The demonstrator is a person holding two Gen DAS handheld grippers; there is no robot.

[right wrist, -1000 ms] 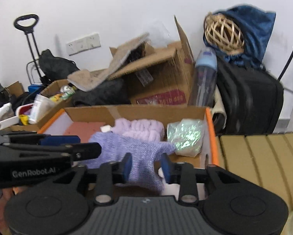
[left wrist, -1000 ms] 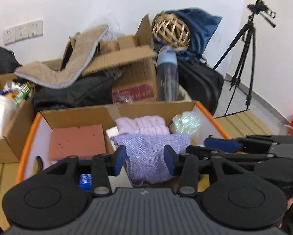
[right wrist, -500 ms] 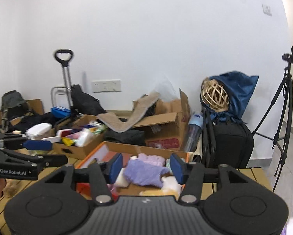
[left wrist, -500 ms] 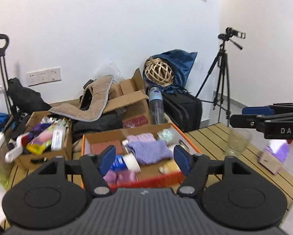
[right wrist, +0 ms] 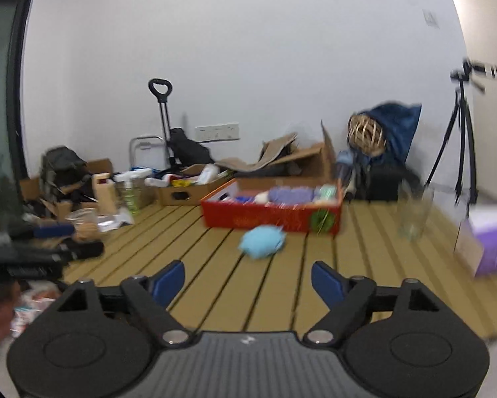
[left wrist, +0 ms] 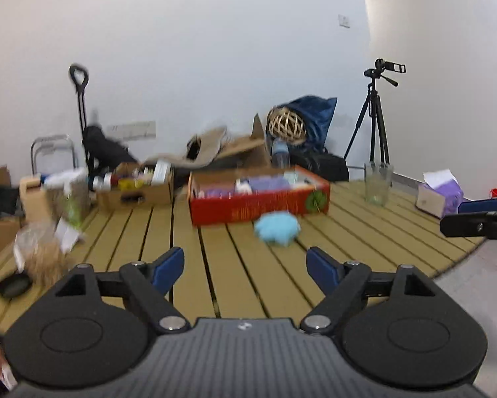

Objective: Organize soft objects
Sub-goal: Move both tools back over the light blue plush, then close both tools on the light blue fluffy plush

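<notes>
A: What is nearest the cameras?

B: The left gripper hangs over the slatted wooden table with its blue-tipped fingers spread wide and nothing between them. The right gripper is spread just as wide, also empty.

A: And the soft things?

B: A light blue fluffy item lies alone on the slats, just in front of the red box; whether it touches the box is unclear through the blur. In the right view it sits ahead, between the fingertips' lines. Inside the box, a purple knitted cloth lies with other blurred items.

A: What surrounds them?

B: A clear glass stands right of the box, a tissue box farther right. A cardboard box of bottles sits left. Beyond stand a camera tripod and a wicker ball by the wall.
</notes>
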